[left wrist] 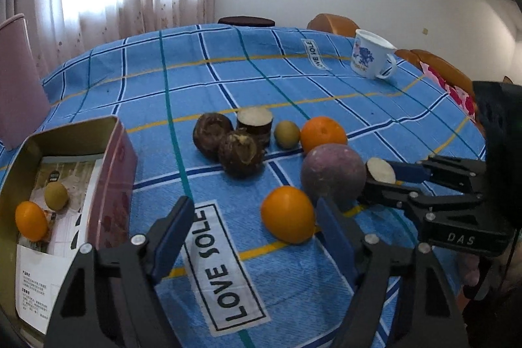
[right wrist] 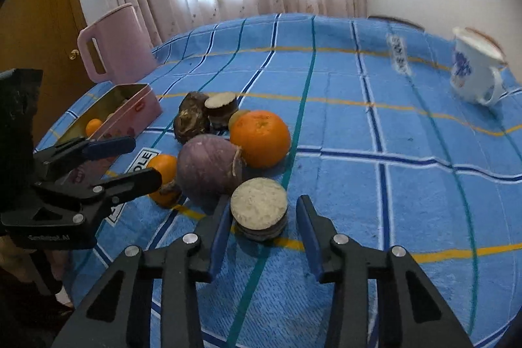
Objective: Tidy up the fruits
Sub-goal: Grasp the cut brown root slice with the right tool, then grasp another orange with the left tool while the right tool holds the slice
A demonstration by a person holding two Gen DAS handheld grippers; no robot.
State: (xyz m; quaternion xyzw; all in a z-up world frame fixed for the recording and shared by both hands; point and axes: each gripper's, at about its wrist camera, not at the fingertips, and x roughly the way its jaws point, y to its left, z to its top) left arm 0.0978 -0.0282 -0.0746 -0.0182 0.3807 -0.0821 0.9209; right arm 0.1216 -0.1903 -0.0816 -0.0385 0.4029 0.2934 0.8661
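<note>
My left gripper is open above the blue checked cloth, with a small orange fruit just right of its gap; it also shows in the right wrist view. My right gripper is open around a cut round slice with a pale top; in the left wrist view that gripper straddles the slice. A purple round fruit sits between them. A big orange, a small green fruit, two brown round pieces and a cut brown piece lie behind.
An open pink tin box at the left holds a small orange and a green fruit. A white flowered mug stands at the far right. A pink jug stands behind the box. Chairs edge the table's far side.
</note>
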